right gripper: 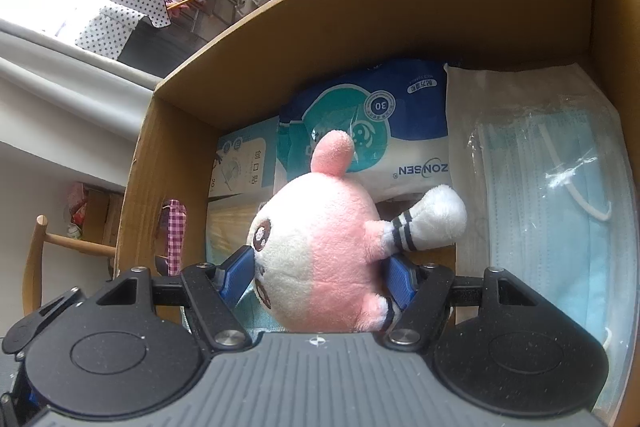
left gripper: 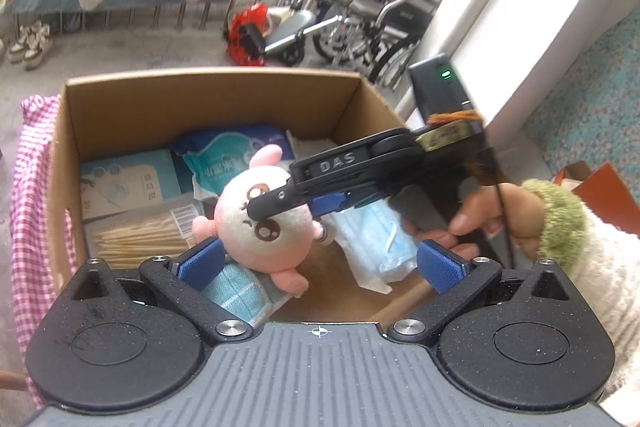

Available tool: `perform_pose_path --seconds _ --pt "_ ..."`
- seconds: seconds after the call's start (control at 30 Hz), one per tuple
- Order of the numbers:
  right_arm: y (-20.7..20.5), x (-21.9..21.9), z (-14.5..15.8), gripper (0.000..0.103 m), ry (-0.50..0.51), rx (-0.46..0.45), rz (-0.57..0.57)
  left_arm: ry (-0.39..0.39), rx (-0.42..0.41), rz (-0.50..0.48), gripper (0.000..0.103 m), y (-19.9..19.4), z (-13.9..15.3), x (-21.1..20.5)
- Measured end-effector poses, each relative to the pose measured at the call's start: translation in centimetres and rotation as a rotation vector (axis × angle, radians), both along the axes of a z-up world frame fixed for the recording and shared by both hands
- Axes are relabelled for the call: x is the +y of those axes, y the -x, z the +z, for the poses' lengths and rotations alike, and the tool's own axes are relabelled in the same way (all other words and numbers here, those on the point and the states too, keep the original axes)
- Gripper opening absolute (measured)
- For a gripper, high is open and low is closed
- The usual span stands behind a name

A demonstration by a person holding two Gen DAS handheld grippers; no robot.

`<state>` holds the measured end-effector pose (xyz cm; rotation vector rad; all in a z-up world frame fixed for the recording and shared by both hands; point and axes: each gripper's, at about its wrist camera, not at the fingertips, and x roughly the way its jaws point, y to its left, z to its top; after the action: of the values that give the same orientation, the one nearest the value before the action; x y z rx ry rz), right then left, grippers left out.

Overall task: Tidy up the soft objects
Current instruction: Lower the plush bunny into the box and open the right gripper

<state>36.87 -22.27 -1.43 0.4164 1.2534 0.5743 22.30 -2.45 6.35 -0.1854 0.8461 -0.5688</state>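
Observation:
A pink and white plush toy [left gripper: 256, 239] [right gripper: 320, 247] hangs low inside an open cardboard box [left gripper: 200, 103] [right gripper: 400, 7]. My right gripper [left gripper: 292, 207] [right gripper: 320, 273] reaches in from the right and is shut on the toy, its blue pads pressed into the toy's sides. My left gripper [left gripper: 320, 263] stands wide open over the near edge of the box, with nothing gripped. Under the toy lie a blue pack of wipes [left gripper: 224, 163] [right gripper: 372, 131], a bag of blue face masks [left gripper: 372, 239] [right gripper: 552, 207] and a folded teal cloth [left gripper: 236, 287].
A pack of wooden sticks [left gripper: 140, 239] and a flat light-blue carton [left gripper: 128, 187] fill the box's left side. Pink checked cloth [left gripper: 28, 187] drapes by the box. A hand in a green-cuffed sleeve [left gripper: 556, 223] holds the right gripper. A wheelchair [left gripper: 380, 11] stands behind.

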Motion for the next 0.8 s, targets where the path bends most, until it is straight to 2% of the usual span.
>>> perform_pose_path --seconds 0.3,0.43,0.6,0.7,0.8 --pt "0.6 0.3 0.2 0.069 0.071 0.003 -0.023 0.081 -0.059 0.034 0.103 4.5 0.8 1.5" --pt "1.2 0.7 0.9 0.068 0.105 -0.045 -0.021 0.089 -0.075 0.052 0.103 5.3 0.2 2.1" --pt "1.0 1.3 0.8 0.074 0.13 -0.055 -0.008 0.107 -0.07 0.072 0.103 6.3 -0.1 2.8" --pt "1.3 1.6 1.6 0.079 0.178 -0.075 -0.011 0.12 -0.075 0.079 0.103 7.2 -0.2 3.4" --pt "1.5 1.5 2.7 0.079 0.198 -0.104 -0.028 0.124 -0.095 0.09 0.103 8.0 -0.3 4.0"
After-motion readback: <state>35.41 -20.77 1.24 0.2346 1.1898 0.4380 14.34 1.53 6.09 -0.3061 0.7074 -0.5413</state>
